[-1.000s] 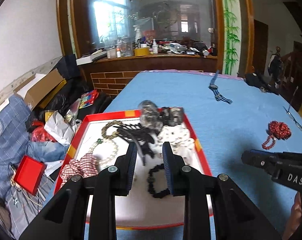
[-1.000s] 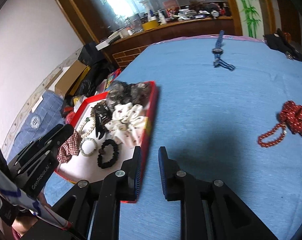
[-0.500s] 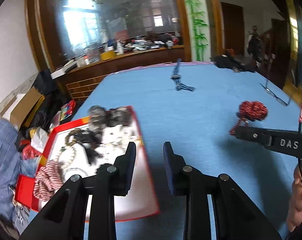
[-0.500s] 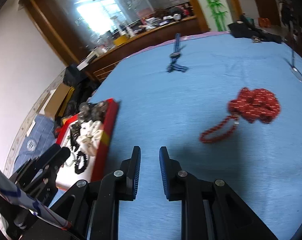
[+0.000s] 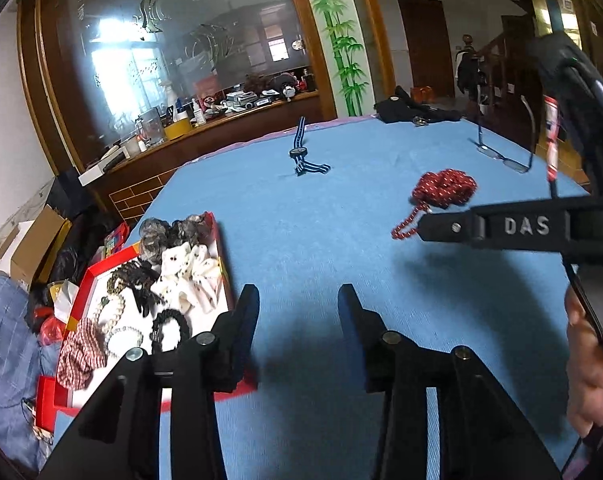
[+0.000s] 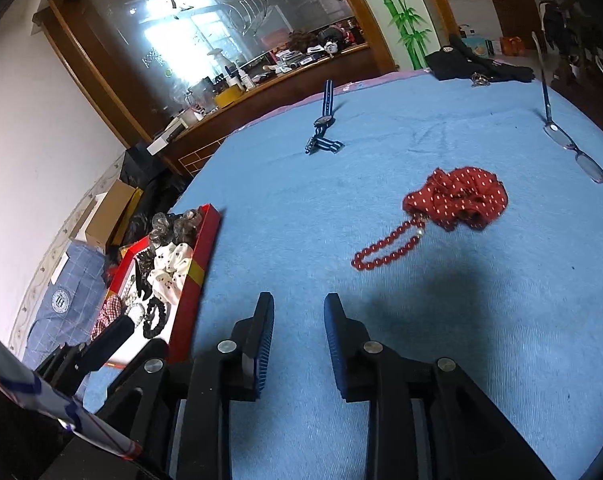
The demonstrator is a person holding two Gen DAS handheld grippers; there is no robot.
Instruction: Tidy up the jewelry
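Observation:
A red tray [image 5: 224,256] [image 6: 205,248] holds scrunchies, bead bracelets and a black hair claw at the table's left edge. A red dotted scrunchie [image 6: 457,196] [image 5: 445,187] and a red bead bracelet [image 6: 385,252] [image 5: 405,227] lie on the blue cloth. A blue striped watch [image 6: 323,124] [image 5: 301,156] lies farther back. My left gripper [image 5: 297,312] is open and empty, above the cloth right of the tray. My right gripper [image 6: 297,320] is open and empty, short of the red bracelet.
Glasses [image 6: 581,156] [image 5: 501,156] stand at the table's right edge. A dark cloth bundle [image 6: 477,66] lies at the far edge. Boxes and bags [image 5: 33,248] crowd the floor left of the table. A cluttered wooden counter [image 5: 205,120] stands behind.
Both grippers swung right, away from the tray and toward the red scrunchie and bracelet. Both jaws have opened wider, the left more.

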